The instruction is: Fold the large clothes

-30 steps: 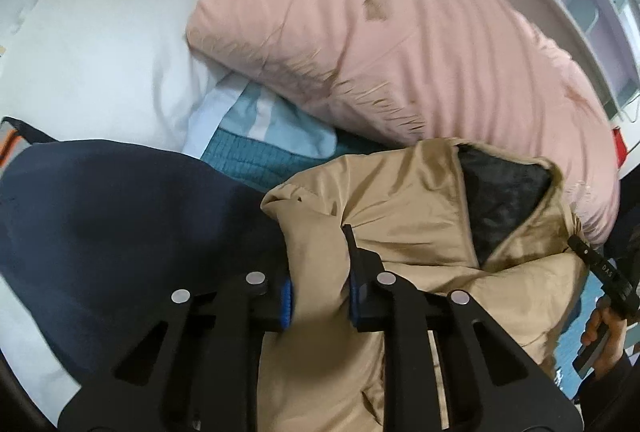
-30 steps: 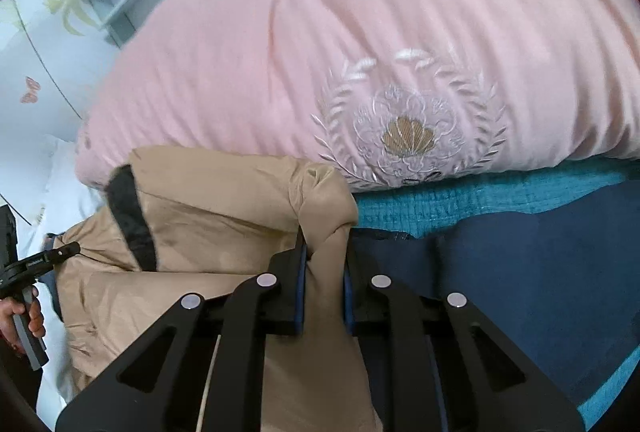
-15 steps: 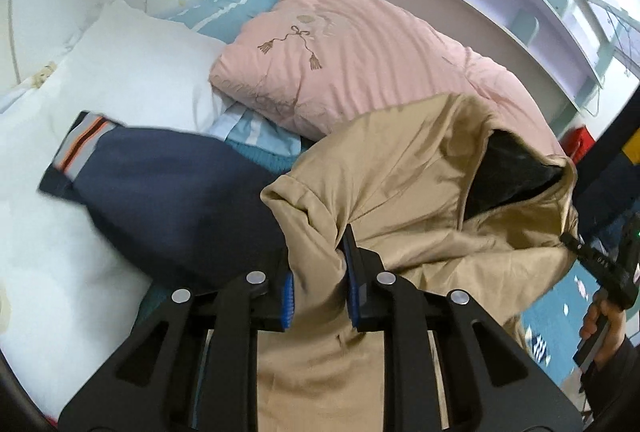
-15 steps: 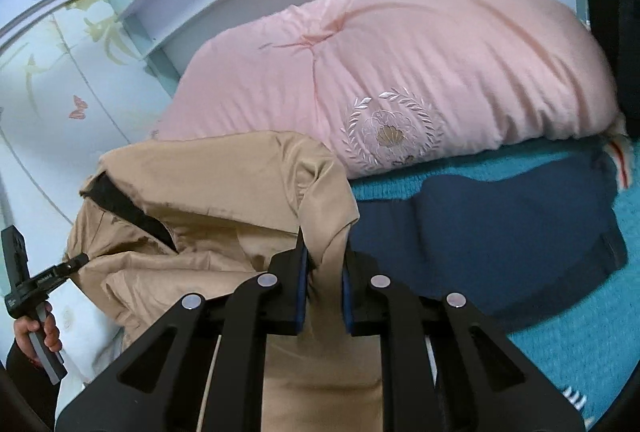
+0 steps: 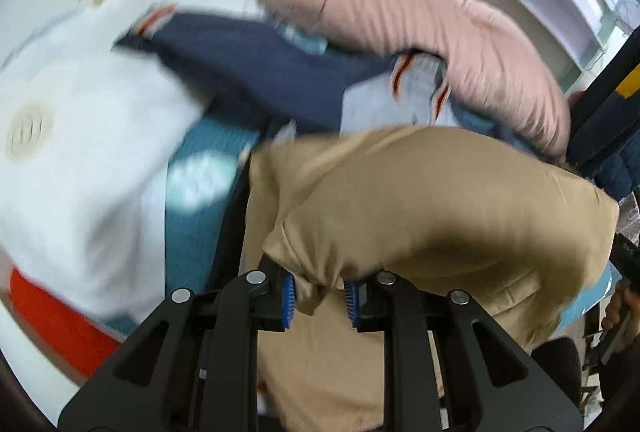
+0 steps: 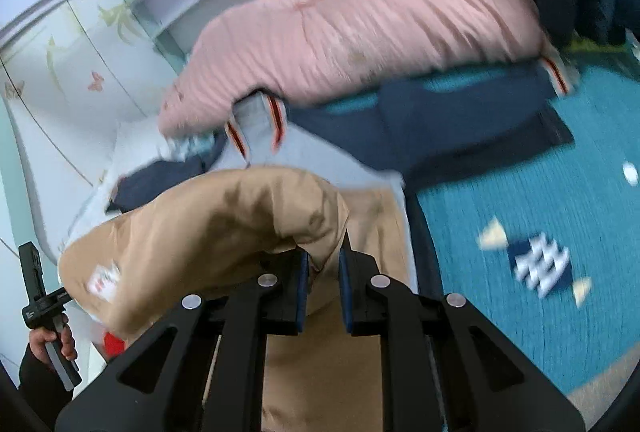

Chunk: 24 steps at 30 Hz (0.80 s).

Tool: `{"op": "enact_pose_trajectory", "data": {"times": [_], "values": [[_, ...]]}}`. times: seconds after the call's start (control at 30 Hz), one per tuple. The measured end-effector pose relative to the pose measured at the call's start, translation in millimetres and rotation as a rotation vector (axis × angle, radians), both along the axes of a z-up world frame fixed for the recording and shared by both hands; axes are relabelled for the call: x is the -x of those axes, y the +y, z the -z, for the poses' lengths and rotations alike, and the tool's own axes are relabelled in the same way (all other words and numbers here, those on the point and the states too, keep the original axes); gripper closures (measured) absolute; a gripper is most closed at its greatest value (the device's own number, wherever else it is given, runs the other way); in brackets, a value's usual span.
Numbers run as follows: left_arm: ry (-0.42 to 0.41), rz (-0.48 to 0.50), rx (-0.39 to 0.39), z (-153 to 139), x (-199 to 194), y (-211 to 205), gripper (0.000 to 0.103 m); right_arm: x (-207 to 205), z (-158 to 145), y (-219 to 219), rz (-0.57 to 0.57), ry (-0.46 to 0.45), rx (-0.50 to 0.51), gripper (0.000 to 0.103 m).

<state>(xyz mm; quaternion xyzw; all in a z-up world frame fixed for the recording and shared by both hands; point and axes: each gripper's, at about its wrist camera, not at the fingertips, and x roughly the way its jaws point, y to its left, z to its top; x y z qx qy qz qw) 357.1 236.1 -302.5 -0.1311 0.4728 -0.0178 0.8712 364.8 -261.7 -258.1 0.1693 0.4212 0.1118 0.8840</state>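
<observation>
Tan, puffy padded jacket [image 5: 420, 199] is pinched at both ends: the left claw [image 5: 320, 298] is clamped on a bunched corner, and the right claw [image 6: 323, 272] is clamped on another. The jacket hangs off the claws above the teal knitted bedspread [image 6: 520, 199], its long axis running claw to claw, bulk sagging away from both. A navy sweatshirt with striped cuffs [image 5: 256, 71] lies on the bed past it, in front of the pink quilted duvet [image 6: 360, 19]. Neither hand looks nearer; I'd guess both lower together.
</observation>
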Motion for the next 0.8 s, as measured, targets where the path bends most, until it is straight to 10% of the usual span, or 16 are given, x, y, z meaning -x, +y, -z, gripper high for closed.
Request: {"op": "enact_pose_trajectory", "data": {"times": [0.3, 0.53, 0.8], "values": [[0.077, -0.011, -0.049, 32, 40, -4, 0.082, 37, 38, -5, 0.028, 0.13, 0.022, 0.086], [0.057, -0.073, -0.099, -7, 60, 7, 0.042, 59, 17, -13, 0.004, 0.168, 0.057, 0.085], [-0.129, -0.085, -0.14, -74, 62, -20, 0.037, 60, -37, 9, -0.074, 0.057, 0.036, 0.084]]}}
